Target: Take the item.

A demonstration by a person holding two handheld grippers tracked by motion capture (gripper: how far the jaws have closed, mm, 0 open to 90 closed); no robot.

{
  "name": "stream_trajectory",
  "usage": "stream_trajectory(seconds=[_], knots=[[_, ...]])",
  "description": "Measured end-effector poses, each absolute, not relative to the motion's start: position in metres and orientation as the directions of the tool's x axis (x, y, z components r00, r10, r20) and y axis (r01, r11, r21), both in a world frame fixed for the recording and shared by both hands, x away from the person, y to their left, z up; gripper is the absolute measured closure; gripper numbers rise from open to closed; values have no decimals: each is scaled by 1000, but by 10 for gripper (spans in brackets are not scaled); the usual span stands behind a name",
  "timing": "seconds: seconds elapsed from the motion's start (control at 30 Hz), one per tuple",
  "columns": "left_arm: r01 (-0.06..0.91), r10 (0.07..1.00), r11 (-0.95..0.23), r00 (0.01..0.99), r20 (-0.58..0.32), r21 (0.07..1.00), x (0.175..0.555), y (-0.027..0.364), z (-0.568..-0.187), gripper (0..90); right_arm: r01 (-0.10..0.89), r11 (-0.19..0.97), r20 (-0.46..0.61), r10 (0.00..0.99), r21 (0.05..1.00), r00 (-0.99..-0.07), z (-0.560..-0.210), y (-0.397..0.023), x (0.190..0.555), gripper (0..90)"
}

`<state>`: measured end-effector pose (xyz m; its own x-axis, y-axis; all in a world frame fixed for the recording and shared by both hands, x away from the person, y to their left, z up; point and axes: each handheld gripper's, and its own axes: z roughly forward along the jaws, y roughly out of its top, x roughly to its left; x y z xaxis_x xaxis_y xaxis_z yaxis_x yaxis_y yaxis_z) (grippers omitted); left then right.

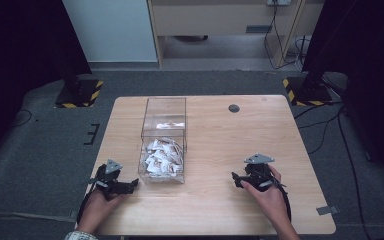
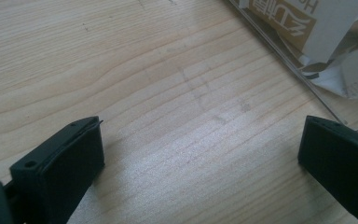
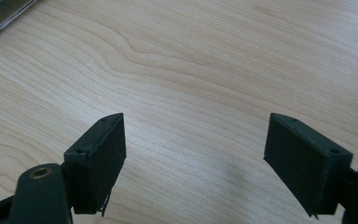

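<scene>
Packets (image 1: 162,156) of white paper lie heaped in the near half of a clear box (image 1: 164,111) that stands left of centre on the wooden surface (image 1: 230,145). The box's far half holds a few more, and its near wall stands close to the surface's front edge. The left gripper (image 1: 128,185) rests just beside the box's near left corner, its jaws spread wide with only bare wood between them; in the left gripper view the box's lower edge (image 2: 307,79) runs slantwise past the right jaw, very near it, with printed packets (image 2: 284,18) behind the clear wall. The right gripper (image 1: 236,179) sits well apart from the box, near the front edge, jaws parted and holding nothing. Between box and right gripper lies a broad stretch of bare wood, and more beyond toward the far edge, where a small dark disc (image 1: 234,108) is set in the wood.
</scene>
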<state>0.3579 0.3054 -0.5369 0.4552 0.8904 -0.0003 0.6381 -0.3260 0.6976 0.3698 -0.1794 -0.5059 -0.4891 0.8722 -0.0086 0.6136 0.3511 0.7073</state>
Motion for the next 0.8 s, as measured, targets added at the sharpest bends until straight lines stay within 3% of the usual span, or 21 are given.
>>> stream_trajectory(seconds=[0.43,0.8], knots=[[638,890,-326,455,0,698,358,305,-537,0,623,371,13,853,689,-522,-499,-162,371,136],[638,890,-326,455,-1,697,358,305,-537,0,599,406,-12,834,691,-551,-486,-146,373,165]])
